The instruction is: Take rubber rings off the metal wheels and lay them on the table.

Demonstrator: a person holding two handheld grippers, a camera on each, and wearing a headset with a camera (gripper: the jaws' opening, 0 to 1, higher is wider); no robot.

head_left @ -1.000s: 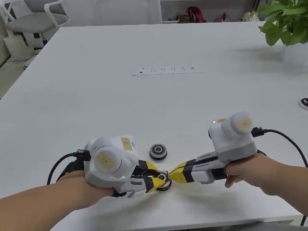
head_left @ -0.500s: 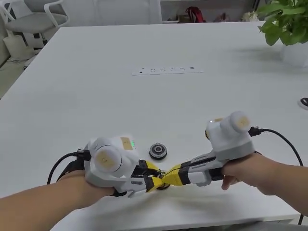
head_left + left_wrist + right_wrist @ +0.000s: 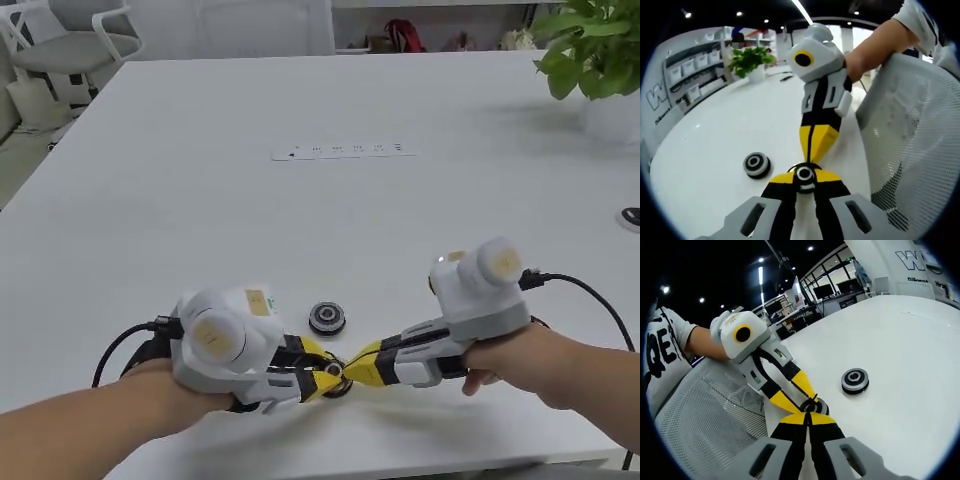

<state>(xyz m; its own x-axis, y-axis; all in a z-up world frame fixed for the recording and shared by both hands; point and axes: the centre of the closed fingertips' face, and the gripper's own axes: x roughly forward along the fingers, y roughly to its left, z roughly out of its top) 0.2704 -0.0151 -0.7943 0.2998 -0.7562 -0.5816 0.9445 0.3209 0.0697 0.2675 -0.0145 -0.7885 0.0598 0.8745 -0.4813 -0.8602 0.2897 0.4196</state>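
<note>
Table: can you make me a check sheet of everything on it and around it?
Surface: white table, looks clean.
Job's things: one wheel between both tools; second wheel lying loose nearby, black ring on.
Clutter: power strip mid-table.
Tools: left tool shut on the wheel; right tool shut, tips at its rim.
Cables: a black cable from each tool.
Surroundings: plant, chair.

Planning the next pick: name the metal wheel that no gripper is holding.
The free wheel, lying alone on the table farther from the person. The other wheel is clamped in the left gripper near the table edge.
</note>
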